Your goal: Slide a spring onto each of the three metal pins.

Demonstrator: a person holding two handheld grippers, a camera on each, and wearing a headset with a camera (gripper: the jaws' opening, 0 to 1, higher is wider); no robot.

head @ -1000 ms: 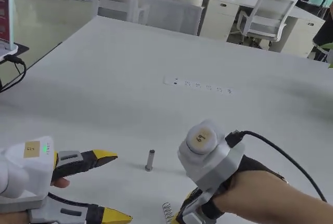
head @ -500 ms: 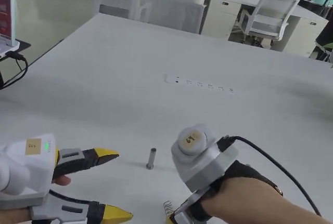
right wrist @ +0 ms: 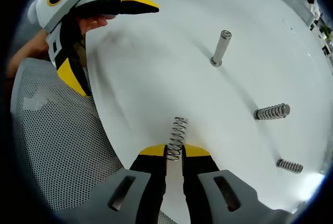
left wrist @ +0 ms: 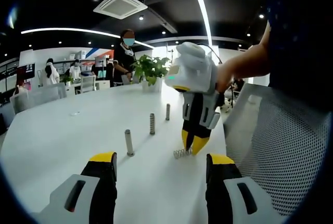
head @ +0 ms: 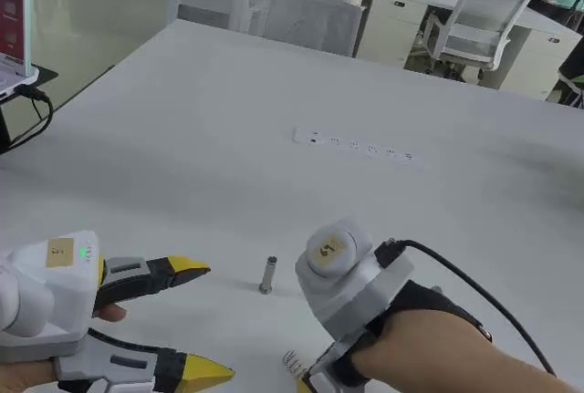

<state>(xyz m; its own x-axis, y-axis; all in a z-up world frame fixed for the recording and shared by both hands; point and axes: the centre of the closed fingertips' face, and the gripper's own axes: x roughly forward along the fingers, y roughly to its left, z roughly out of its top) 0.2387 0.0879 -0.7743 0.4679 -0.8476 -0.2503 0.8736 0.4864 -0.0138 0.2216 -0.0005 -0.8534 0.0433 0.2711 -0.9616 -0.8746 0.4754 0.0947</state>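
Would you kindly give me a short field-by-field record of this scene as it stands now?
Surface: white table
Bare pin: upright, no spring
Sprung: middle pin and end pin
Loose spring: lying on the table
Right gripper: fingers closed on the loose spring's end
Left gripper: open, holding nothing

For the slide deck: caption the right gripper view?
Right tongs pinch a loose spring on the table; one bare pin, two sprung pins.

Left gripper [head: 217, 322]: white housing, black jaws with yellow ends, green LED [head: 84, 252], yellow sticker [head: 59, 251]. Right gripper [right wrist: 174, 151]: same build, round yellow label [head: 327, 249], black cable [head: 474, 274]. Black glove [head: 429, 320] on that hand.
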